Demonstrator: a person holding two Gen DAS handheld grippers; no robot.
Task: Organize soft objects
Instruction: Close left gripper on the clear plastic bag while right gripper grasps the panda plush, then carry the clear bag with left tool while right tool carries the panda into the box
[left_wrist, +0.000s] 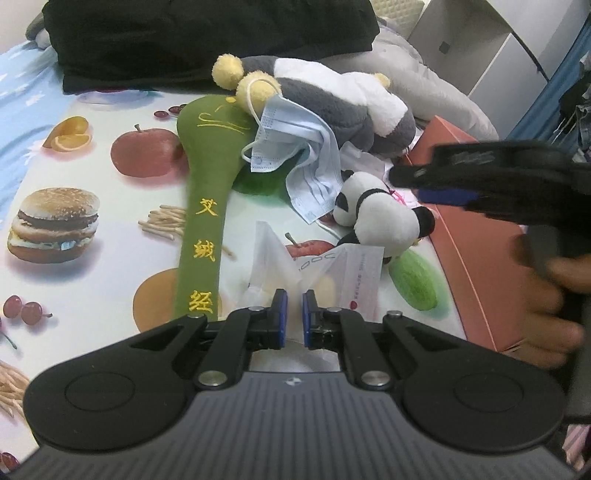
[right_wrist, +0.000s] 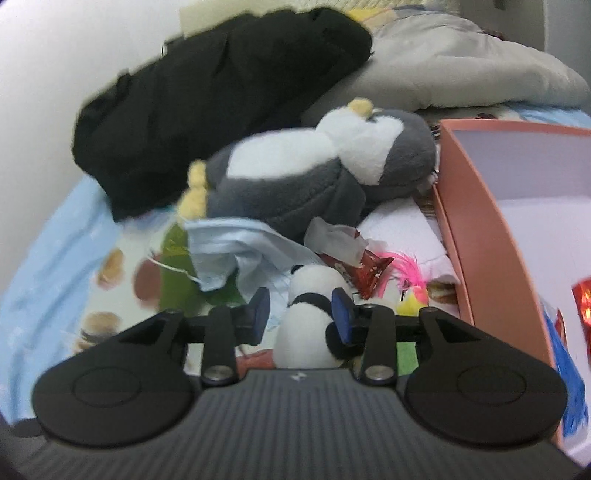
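Observation:
A small panda plush (left_wrist: 384, 218) lies on the fruit-print sheet beside the pink box (left_wrist: 476, 258). My right gripper (right_wrist: 301, 314) is open, its pads on either side of the panda (right_wrist: 310, 332); it also shows in the left wrist view (left_wrist: 480, 177) above the box. My left gripper (left_wrist: 294, 317) is shut on a white tissue packet (left_wrist: 314, 269). A green stuffed mallet (left_wrist: 207, 206), a blue face mask (left_wrist: 295, 147) and a grey-white penguin plush (left_wrist: 332, 99) lie behind.
A black garment (left_wrist: 207, 40) and a grey quilt (left_wrist: 424, 81) lie at the back. The pink box (right_wrist: 480, 236) holds a red wrapper (right_wrist: 581, 299). A red snack wrapper (right_wrist: 369, 269) and a pink-feathered toy (right_wrist: 410, 291) lie by the box wall.

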